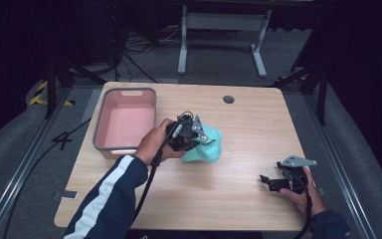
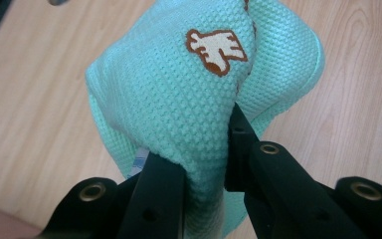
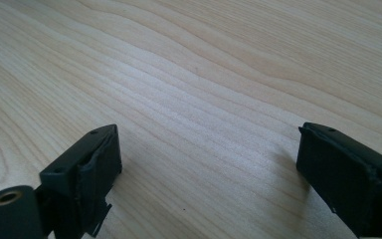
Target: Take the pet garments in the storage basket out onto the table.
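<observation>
Wooden desk (image 1: 238, 149): left gripper (image 2: 206, 149) pinching mint cloth (image 2: 189, 99) by small fold, may slip free; right gripper (image 3: 206, 169) agape, idle, near right.

Table (image 1: 238, 129): pale wood-grain top — a dark round hole near its far edge.
Floor (image 1: 219, 59): grey carpet around the table.
Beyond the table: white metal frame (image 1: 224, 30), black cables (image 1: 134, 50) — dim surroundings.
</observation>
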A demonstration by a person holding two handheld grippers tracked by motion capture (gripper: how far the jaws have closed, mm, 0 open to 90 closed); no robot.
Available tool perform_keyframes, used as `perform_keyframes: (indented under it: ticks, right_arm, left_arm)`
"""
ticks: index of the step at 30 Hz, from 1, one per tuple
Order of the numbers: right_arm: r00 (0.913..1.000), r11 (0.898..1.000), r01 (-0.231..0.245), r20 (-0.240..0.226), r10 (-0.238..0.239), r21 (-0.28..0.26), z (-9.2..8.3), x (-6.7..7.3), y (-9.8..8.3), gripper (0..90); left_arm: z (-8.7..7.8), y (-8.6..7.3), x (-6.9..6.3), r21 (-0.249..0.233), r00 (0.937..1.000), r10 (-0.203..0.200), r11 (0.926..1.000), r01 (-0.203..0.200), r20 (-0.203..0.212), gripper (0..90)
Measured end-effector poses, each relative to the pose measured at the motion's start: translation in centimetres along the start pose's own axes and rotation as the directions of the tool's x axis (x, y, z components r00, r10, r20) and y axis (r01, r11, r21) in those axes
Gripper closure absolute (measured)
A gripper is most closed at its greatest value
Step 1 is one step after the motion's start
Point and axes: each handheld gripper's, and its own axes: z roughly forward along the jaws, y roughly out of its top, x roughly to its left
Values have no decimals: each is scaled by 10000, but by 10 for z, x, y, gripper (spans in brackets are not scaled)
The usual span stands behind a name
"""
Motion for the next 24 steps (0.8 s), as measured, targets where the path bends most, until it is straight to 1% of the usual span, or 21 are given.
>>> perform_keyframes:
  ticks: [5,7,8,9,14,15,16,18,19,20,22,23,24]
  right_arm:
    - [10000,10000,-1,0,1,0,0,0,0,109]
    - [10000,10000,0,-1,0,0,0,0,0,109]
    - [10000,10000,-2,-1,2,0,0,0,0,109]
    - [10000,10000,0,0,0,1,0,0,0,109]
    - [10000,10000,0,1,0,1,0,0,0,109]
    - [10000,10000,0,1,0,1,0,0,0,109]
    - [10000,10000,0,0,0,0,0,0,0,109]
    - [10000,10000,2,0,-2,-1,0,0,0,109]
    - [10000,10000,2,2,-2,-1,0,0,0,109]
    - [10000,10000,1,1,-1,0,0,0,0,109]
    - [10000,10000,0,1,0,0,0,0,0,109]
    - [10000,10000,-1,0,1,0,0,0,0,109]
    - [10000,10000,-1,0,1,0,0,0,0,109]
  left_arm:
    - [25,-1,-4,173,9990,-184,9997,178,400,820]
    - [33,-1,-6,202,9987,-132,9997,122,485,820]
    - [37,-2,-8,212,9983,-226,9995,215,528,819]
    - [41,-2,-9,226,9979,-197,9996,184,616,819]
    - [61,-5,-17,434,9961,-262,9988,226,837,816]
    - [61,-5,-17,434,9961,-262,9988,226,837,815]
    - [69,-7,-20,514,9958,-322,9983,278,857,813]
    - [74,-9,-22,573,9956,-271,9981,220,899,810]
    - [74,-9,-22,573,9956,-271,9981,220,899,809]
    - [79,-11,-24,538,9955,-321,9982,274,889,807]
    - [82,-12,-24,591,9945,-400,9977,344,964,805]
    - [86,-13,-25,662,9947,-386,9973,323,956,800]
    - [86,-13,-25,662,9947,-386,9973,323,956,795]
